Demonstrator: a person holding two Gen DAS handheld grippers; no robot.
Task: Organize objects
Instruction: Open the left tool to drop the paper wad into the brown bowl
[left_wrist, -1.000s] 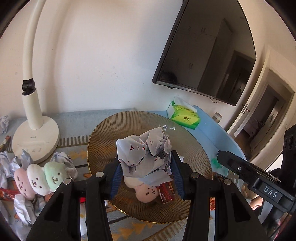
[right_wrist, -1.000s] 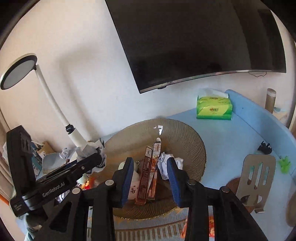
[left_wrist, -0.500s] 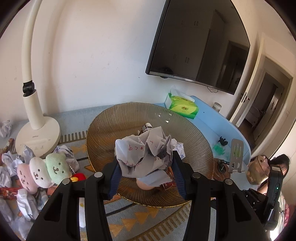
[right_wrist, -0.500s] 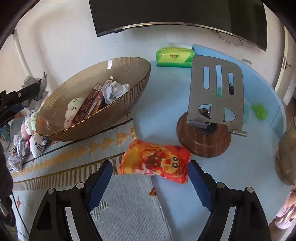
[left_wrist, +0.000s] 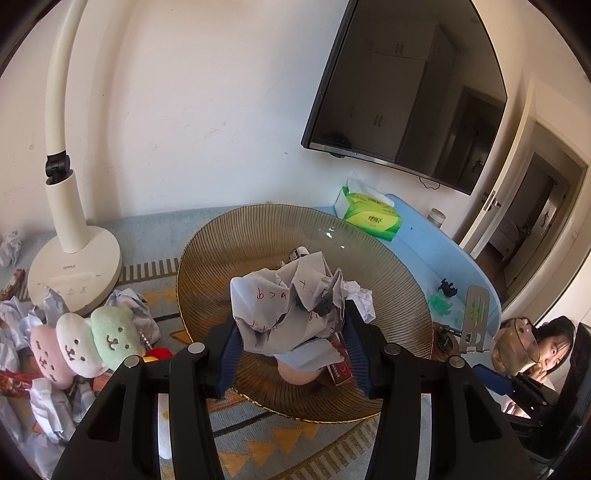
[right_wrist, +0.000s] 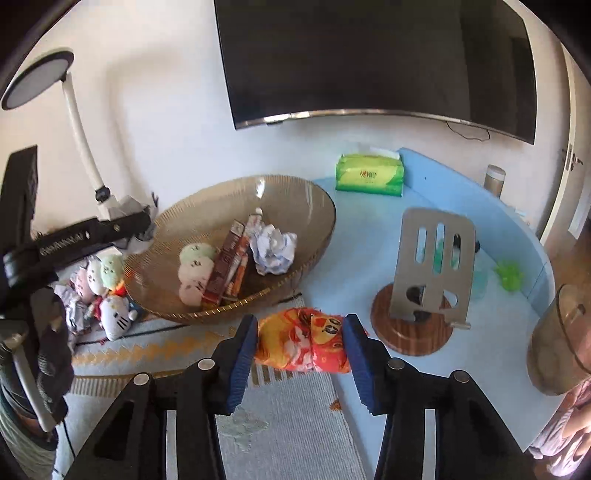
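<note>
My left gripper is shut on a crumpled sheet of paper with red writing and holds it above the ribbed amber glass bowl. In the right wrist view that bowl holds plush toys, brown snack boxes and a paper ball. Just in front of the bowl, on the patterned mat, an orange snack bag sits squeezed between the blue pads of my right gripper, whose jaws are closing on it.
A white desk lamp stands left of the bowl, with plush toys and crumpled papers around its base. A green tissue pack, a metal stand on a wooden base and a glass jar occupy the blue table. A person sits at the right.
The right gripper left the bowl, swung over to the snack bag on the mat, opened wide around it and closed onto it. The left gripper kept the paper and barely moved.
</note>
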